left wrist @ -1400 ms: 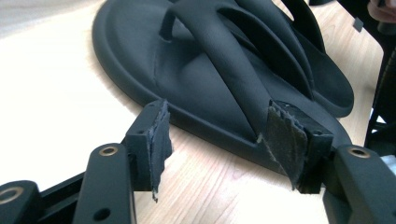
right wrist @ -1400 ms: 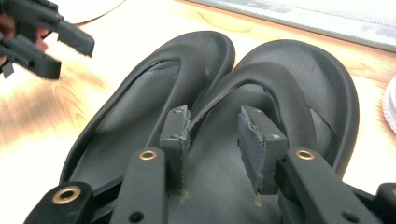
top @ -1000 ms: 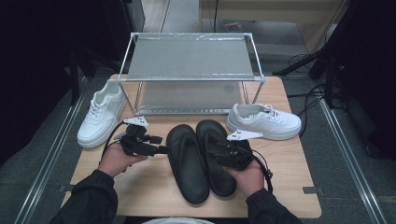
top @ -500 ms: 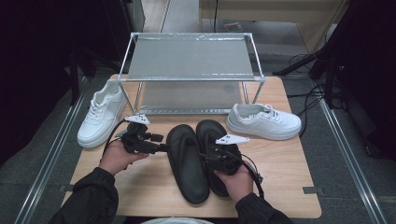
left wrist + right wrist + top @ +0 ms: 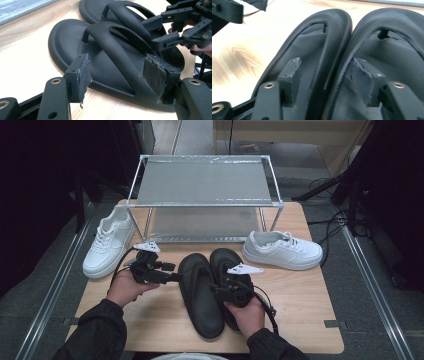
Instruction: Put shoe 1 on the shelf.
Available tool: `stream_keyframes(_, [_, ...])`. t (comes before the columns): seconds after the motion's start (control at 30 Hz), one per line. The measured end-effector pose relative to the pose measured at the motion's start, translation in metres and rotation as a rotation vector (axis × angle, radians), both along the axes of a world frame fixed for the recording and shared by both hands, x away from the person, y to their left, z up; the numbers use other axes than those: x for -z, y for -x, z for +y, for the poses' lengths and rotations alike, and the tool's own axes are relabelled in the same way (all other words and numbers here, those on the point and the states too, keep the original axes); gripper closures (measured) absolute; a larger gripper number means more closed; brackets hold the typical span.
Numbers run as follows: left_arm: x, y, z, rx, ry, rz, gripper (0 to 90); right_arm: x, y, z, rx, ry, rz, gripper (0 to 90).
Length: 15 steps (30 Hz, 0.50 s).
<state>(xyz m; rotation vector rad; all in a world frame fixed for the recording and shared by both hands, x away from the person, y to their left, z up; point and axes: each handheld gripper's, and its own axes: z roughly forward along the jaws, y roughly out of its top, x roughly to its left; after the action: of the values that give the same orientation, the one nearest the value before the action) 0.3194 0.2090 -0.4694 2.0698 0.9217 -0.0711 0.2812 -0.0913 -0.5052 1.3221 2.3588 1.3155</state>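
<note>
Sandals: a pair of black sandals was laid side by side, edges touching, at the front middle of the counter (image 5: 300,315), toes towards the rack. The left sandal (image 5: 200,292) and right sandal (image 5: 226,270) were kept together, probably so both could be handled as a pair.

Left gripper (image 5: 172,276): it was held at the outer edge of the left sandal, pointing across it. In the left gripper view its fingers (image 5: 81,75) were spread wide to either side of the strap (image 5: 112,50), with the sandal's edge between them; no squeeze was seen, so nothing was held. This was judged a pose readied for a grasp of the strap or rim.

Right gripper (image 5: 220,287): it was lowered over the seam where the two sandals met. Its fingers (image 5: 292,75) had just been opening and stood wide, one over each sandal, the touching rims between them, nothing gripped.

Rack: a metal rack (image 5: 202,195) with two bare shelves stood at the back of the counter, presumably the destination for the footwear.

White sneakers: one white sneaker (image 5: 107,245) was left beside the rack's left legs, another (image 5: 282,251) by its right legs, both on the counter and well apart from each other.
</note>
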Motion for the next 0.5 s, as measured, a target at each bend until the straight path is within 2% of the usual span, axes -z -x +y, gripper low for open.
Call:
stream_keyframes(0.13, [0.0, 0.0, 0.0, -0.003, 0.006, -0.008, 38.8, 0.006, 0.0, 0.006, 0.015, 0.038, -0.013, 42.5])
stream_keyframes(0.27, [-0.001, 0.0, 0.002, -0.008, 0.009, -0.024, 39.5, 0.015, 0.0, 0.013, 0.032, 0.055, 0.02, 43.7])
stream_keyframes(0.43, [-0.001, 0.0, 0.003, -0.011, 0.013, -0.023, 39.1, 0.017, 0.004, 0.019, 0.073, 0.098, -0.035, 52.9])
stream_keyframes(0.5, [-0.001, 0.0, 0.003, -0.01, 0.014, -0.027, 39.1, 0.018, 0.005, 0.018, 0.096, 0.083, -0.028, 54.1])
